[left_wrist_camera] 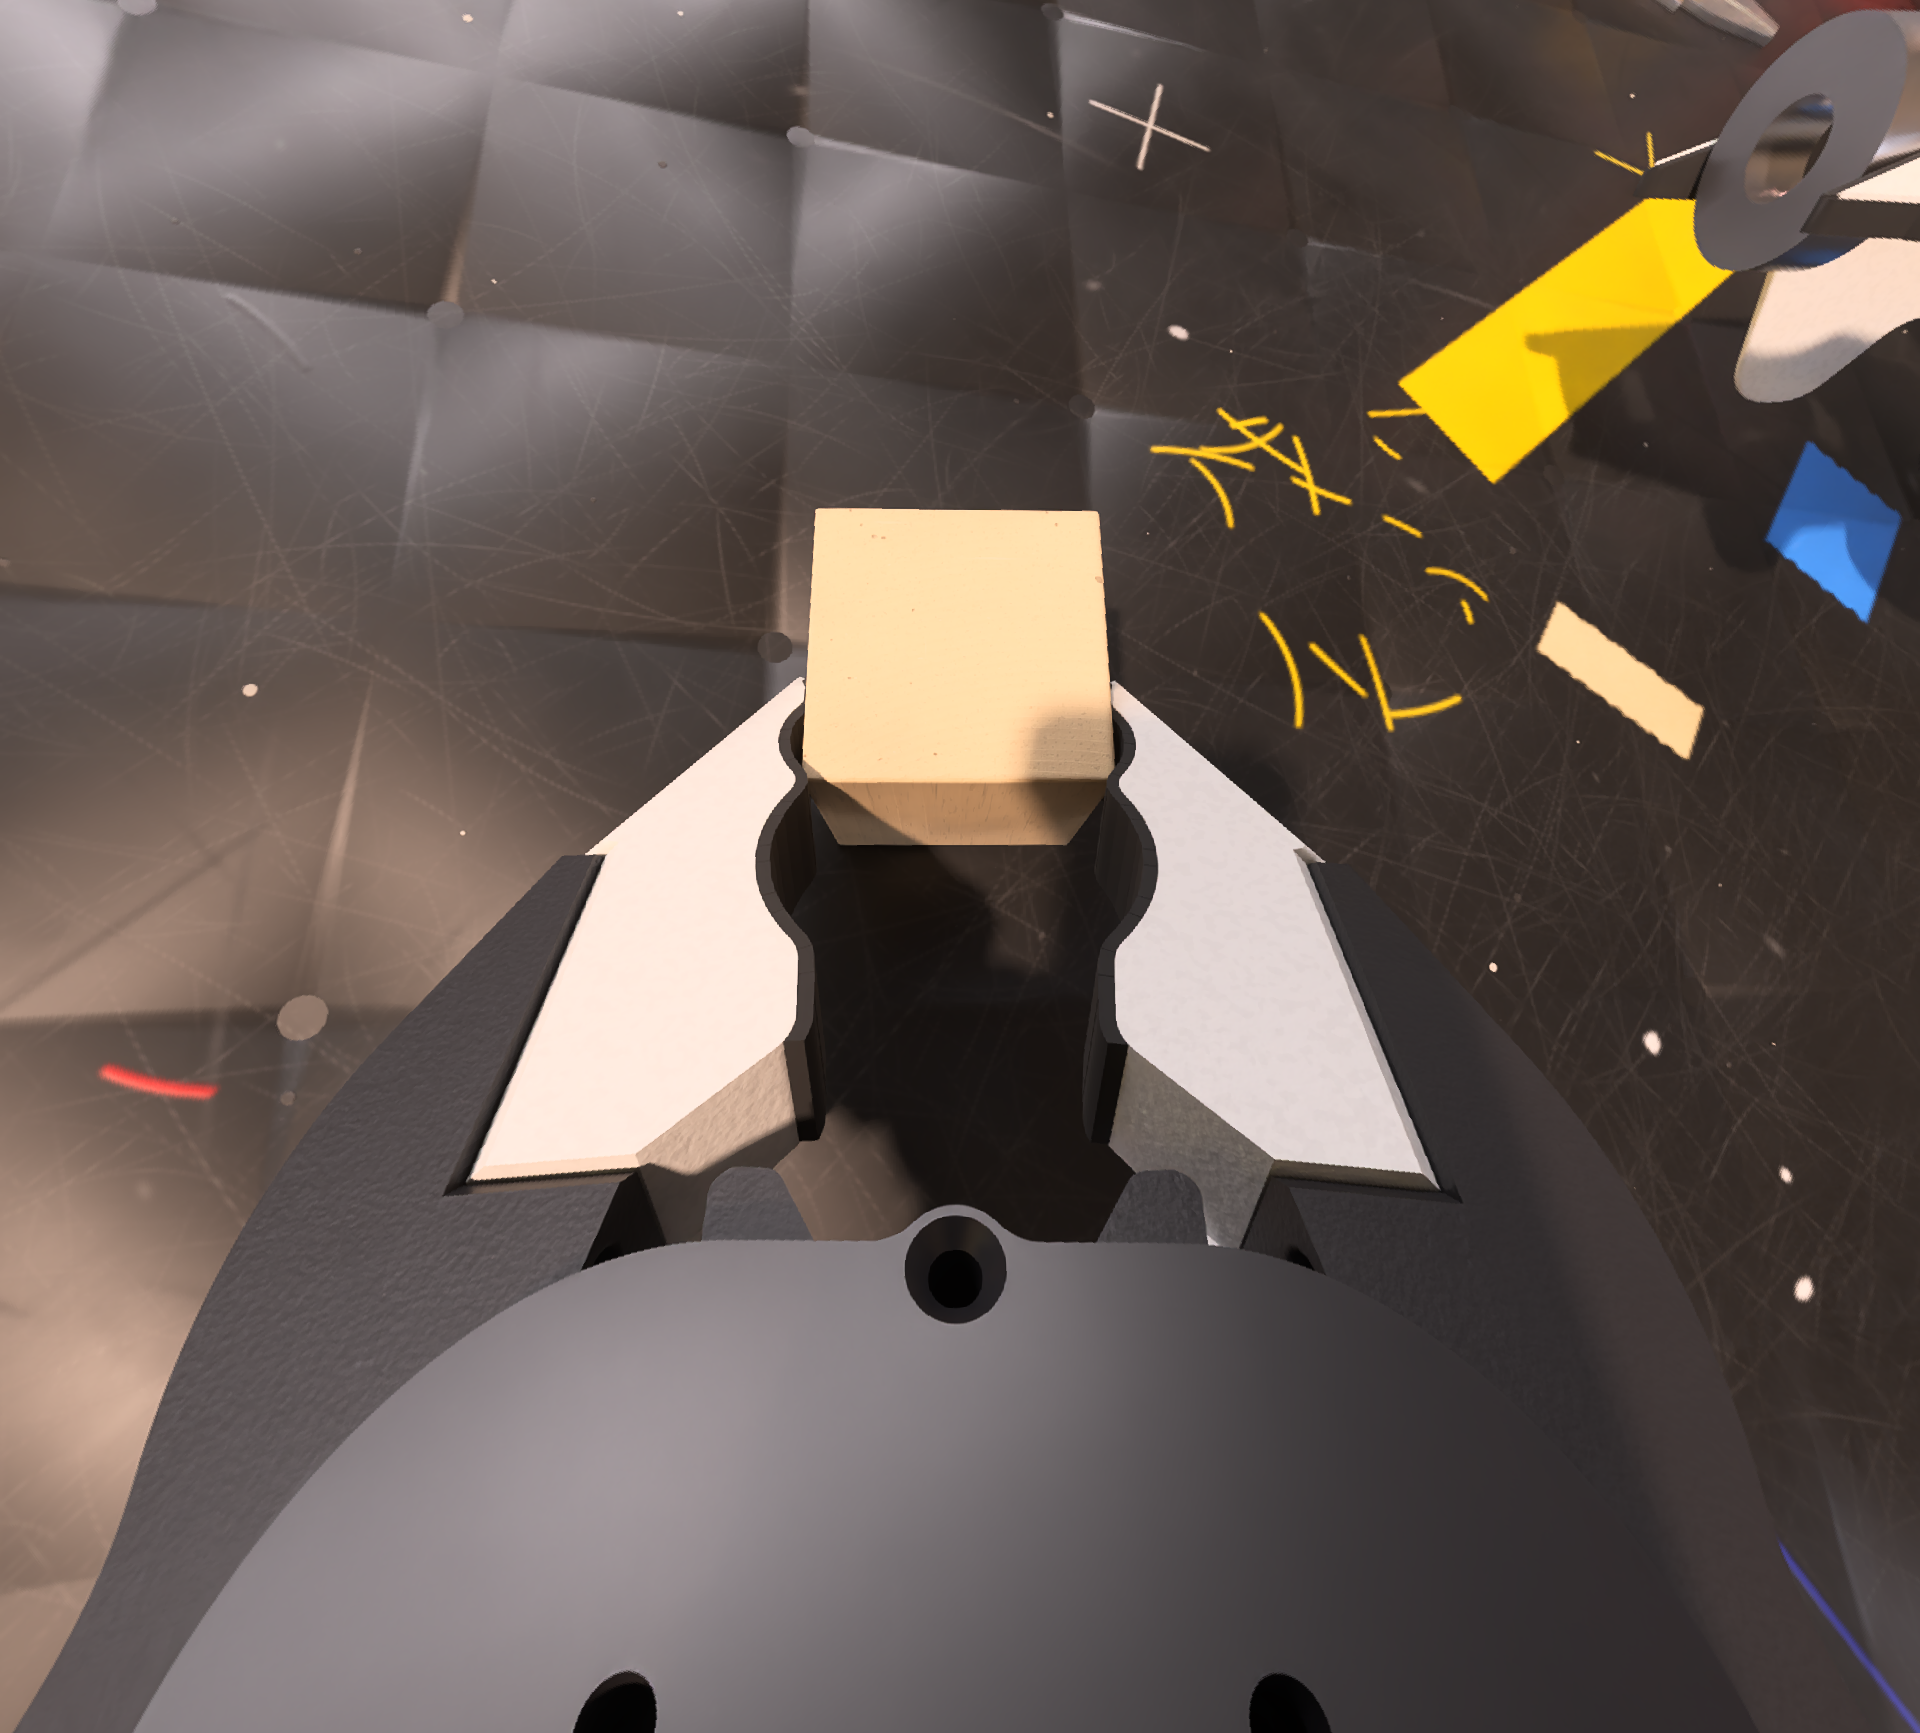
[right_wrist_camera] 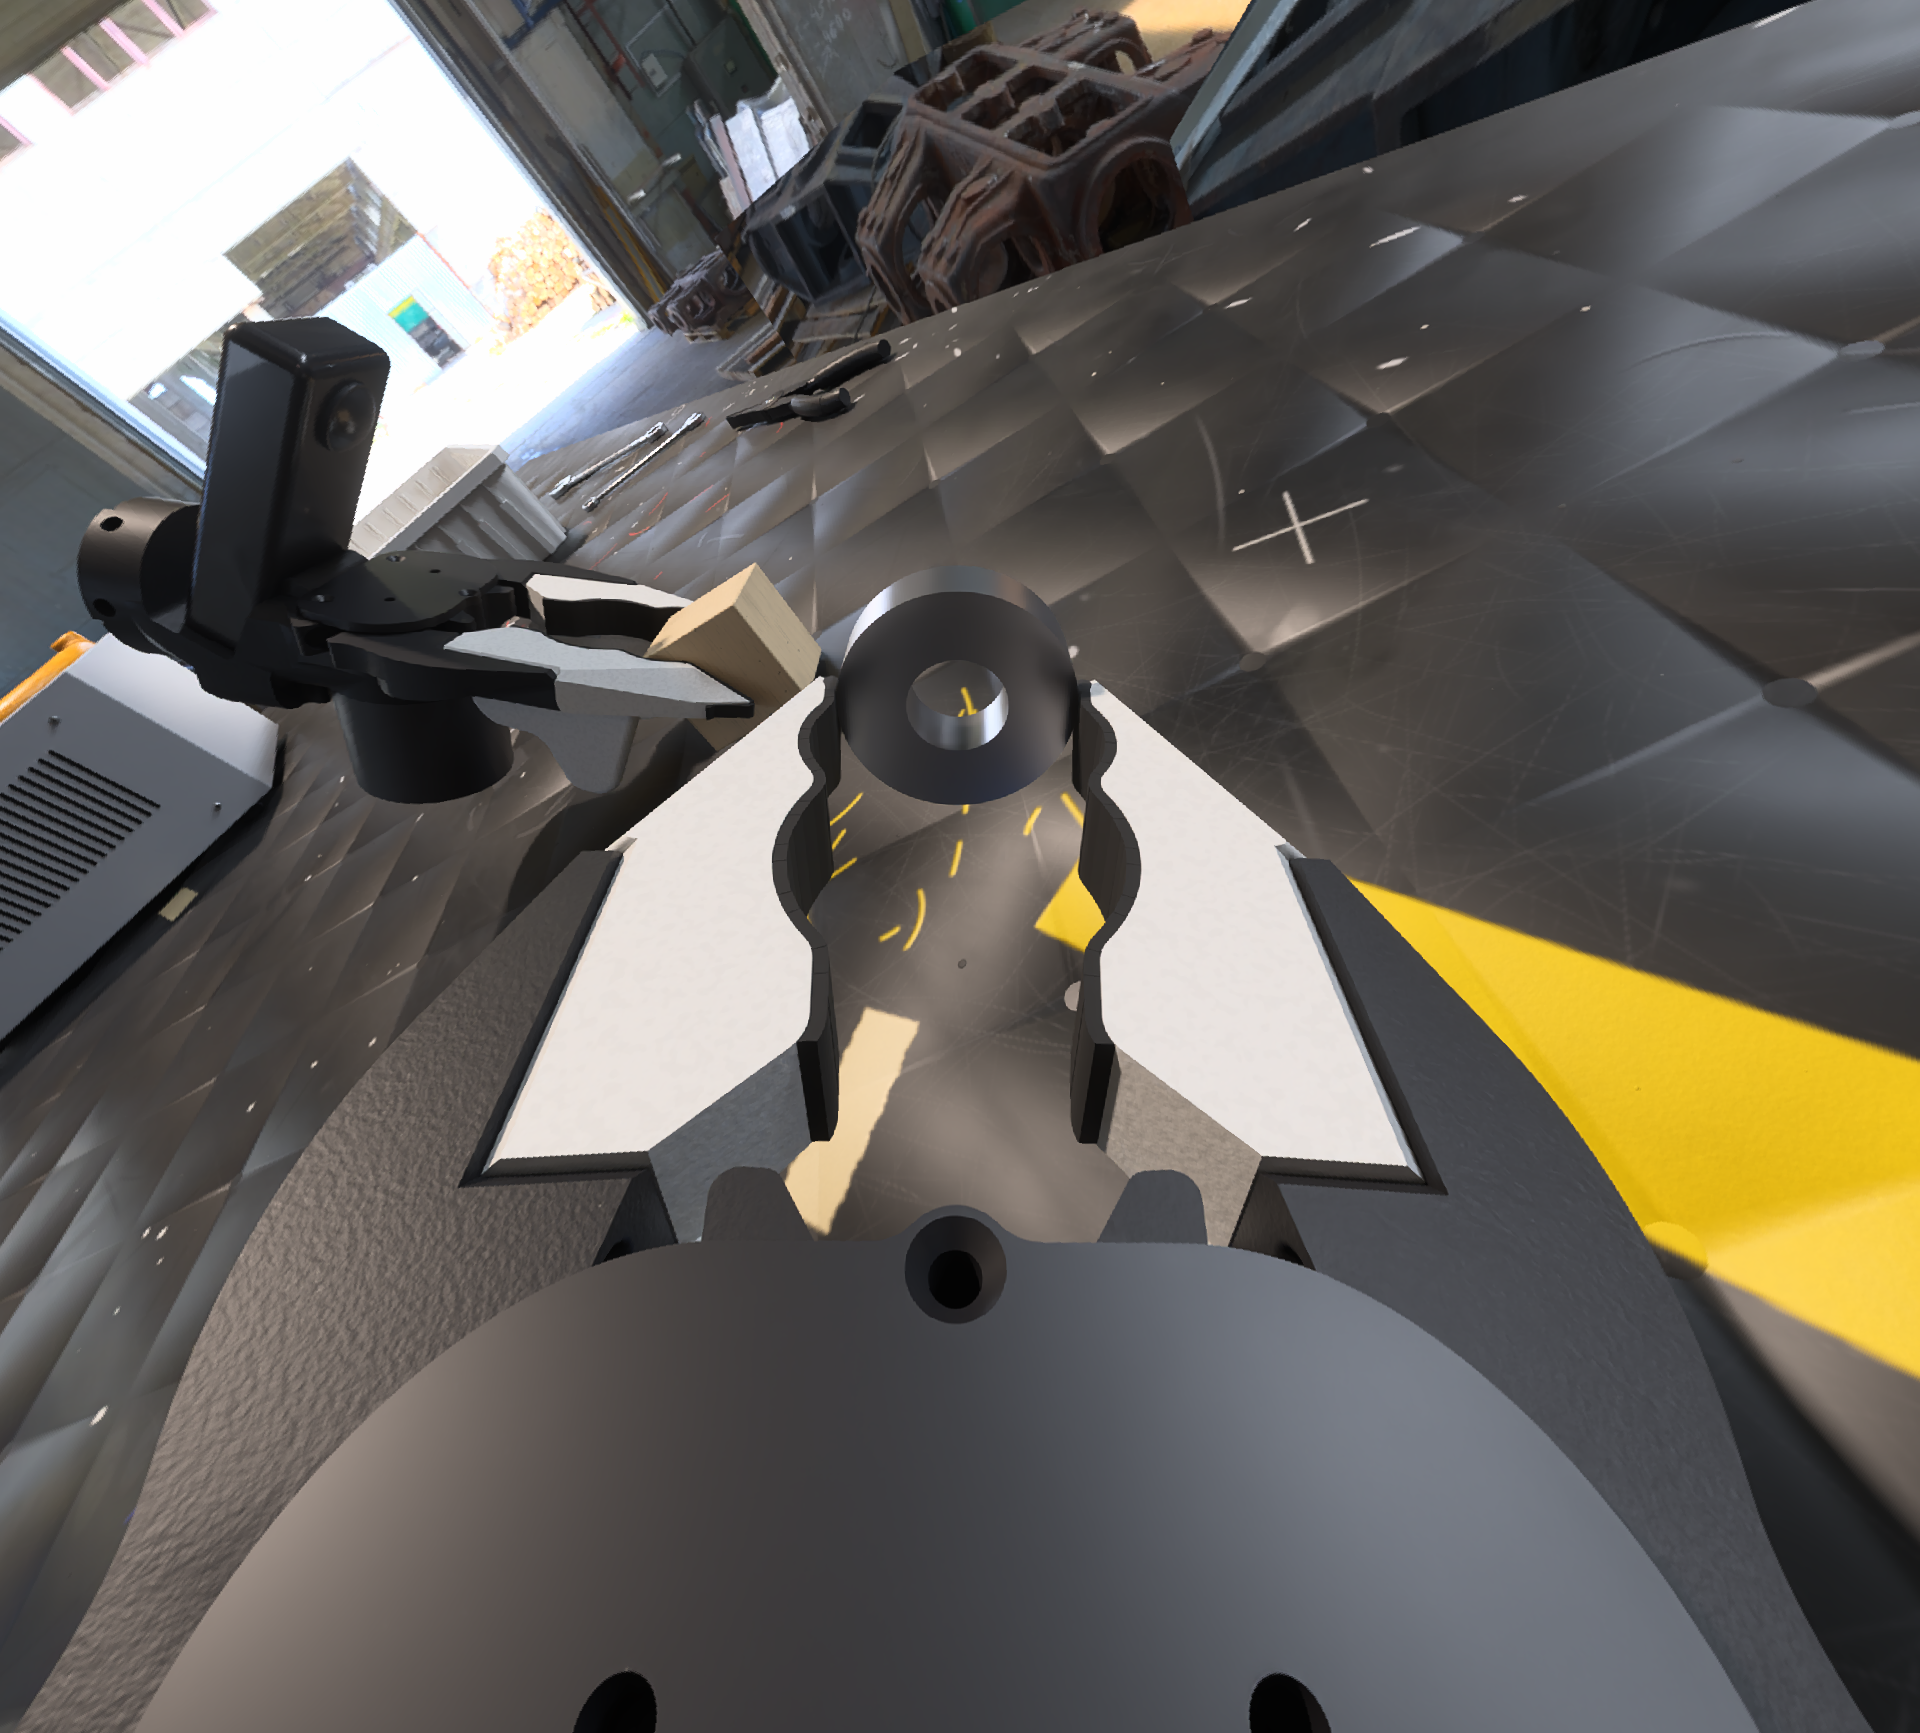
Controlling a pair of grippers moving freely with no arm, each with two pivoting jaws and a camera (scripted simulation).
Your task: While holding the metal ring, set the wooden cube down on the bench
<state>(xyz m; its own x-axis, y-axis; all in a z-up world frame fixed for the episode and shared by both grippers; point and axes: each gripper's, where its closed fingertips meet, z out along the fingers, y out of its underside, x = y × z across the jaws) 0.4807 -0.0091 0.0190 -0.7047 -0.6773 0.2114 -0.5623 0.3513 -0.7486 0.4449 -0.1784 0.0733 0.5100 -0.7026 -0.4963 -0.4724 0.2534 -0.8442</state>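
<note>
Bench (left_wrist_camera: 623, 281): dark scratched metal in a square grid, with yellow scribbles and, at the right of the left wrist view, a yellow strip (left_wrist_camera: 1558, 333), a blue patch (left_wrist_camera: 1834, 530) and a tan strip (left_wrist_camera: 1619, 681). Right wrist view, left to right: bright doorway (right_wrist_camera: 312, 177) upper left, grey vented box (right_wrist_camera: 94, 831) at left edge, rusty castings (right_wrist_camera: 1029, 156) top centre. Wooden cube (left_wrist_camera: 956, 644): pale, plain, frame centre, clamped between the left gripper (left_wrist_camera: 956, 727) fingertips; whether it touches the bench cannot be told. Metal ring (right_wrist_camera: 956, 696): thick, grey, upright with its hole facing the camera, pinched at the right gripper (right_wrist_camera: 956, 707) tips, above the bench.
</note>
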